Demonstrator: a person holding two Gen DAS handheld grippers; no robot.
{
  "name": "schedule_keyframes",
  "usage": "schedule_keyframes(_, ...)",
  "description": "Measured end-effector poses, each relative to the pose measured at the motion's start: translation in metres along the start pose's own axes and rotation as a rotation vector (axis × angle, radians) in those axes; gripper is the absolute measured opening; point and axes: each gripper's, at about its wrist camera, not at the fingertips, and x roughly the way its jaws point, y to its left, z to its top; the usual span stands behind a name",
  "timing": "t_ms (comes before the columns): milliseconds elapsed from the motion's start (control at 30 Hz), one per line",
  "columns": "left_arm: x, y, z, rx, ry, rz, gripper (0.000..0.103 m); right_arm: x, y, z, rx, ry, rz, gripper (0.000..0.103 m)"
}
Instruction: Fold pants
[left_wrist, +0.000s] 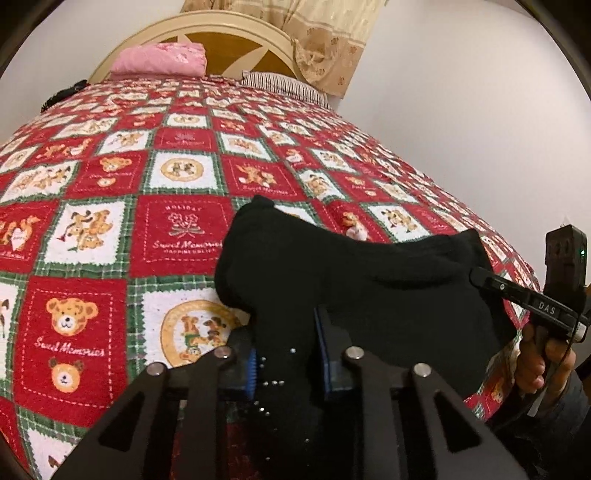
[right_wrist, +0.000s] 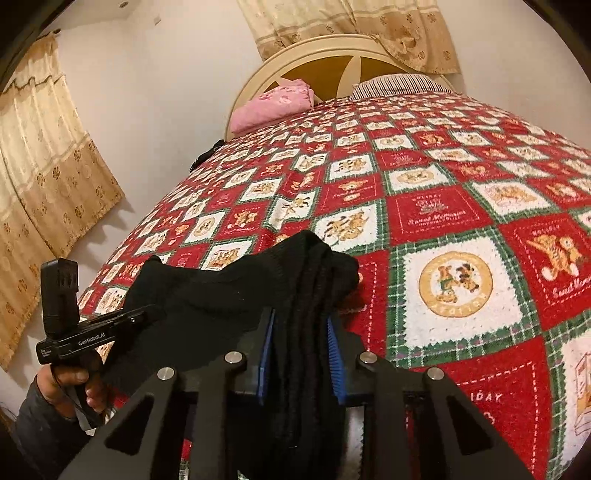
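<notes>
While "Sweet Memories" quilt (left_wrist: 177, 229) underlies, pants (left_wrist: 354, 280) pinched.

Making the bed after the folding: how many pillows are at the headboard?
2. A pink pillow lies toward the left of the headboard; a striped pillow lies toward the right, partly under the quilt. Others may be hidden.
</notes>
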Motion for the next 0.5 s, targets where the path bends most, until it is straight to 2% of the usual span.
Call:
schedule_keyframes(167,-0.012,0.0,0.003,-0.014,-0.031,-0.004,0.022,-0.004,0.011,0.008,-0.031,-0.006,-0.004,0.027)
schedule_keyframes(300,-0.027,-0.008,0.007,0.03,-0.049,0.026,0.021,-0.002,0.02,0.015,-0.055,-0.003,-0.006,0.027)
schedule_keyframes(500,-0.047,-0.004,0.012,0.043,-0.084,0.067,0.02,0.006,0.034,0.024,-0.089,0.006,0.009,0.027)
